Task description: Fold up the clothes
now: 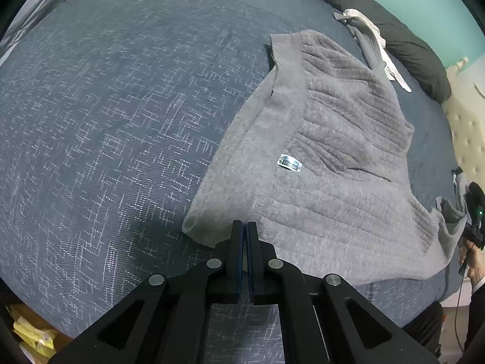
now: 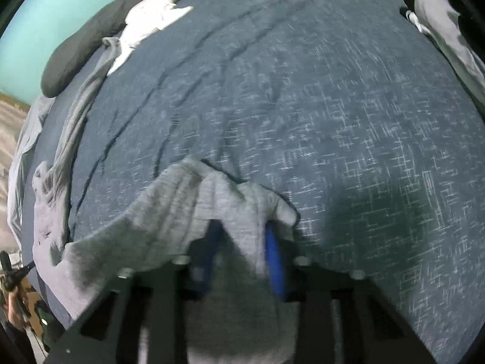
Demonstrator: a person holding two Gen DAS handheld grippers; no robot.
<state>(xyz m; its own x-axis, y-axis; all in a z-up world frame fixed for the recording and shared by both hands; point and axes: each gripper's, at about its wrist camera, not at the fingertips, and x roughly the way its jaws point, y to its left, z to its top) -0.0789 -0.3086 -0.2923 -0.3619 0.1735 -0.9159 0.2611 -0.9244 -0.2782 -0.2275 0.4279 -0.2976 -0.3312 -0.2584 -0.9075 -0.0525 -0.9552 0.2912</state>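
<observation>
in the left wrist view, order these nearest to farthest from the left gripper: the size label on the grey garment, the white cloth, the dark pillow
1. size label, on the grey garment just ahead of the left gripper, slightly right
2. white cloth, far right, past the garment
3. dark pillow, along the bed's far edge, behind the white cloth

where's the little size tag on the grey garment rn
In the left wrist view the tag lies right of centre on the grey garment, ahead of the left gripper, on the blue bedspread.
</observation>
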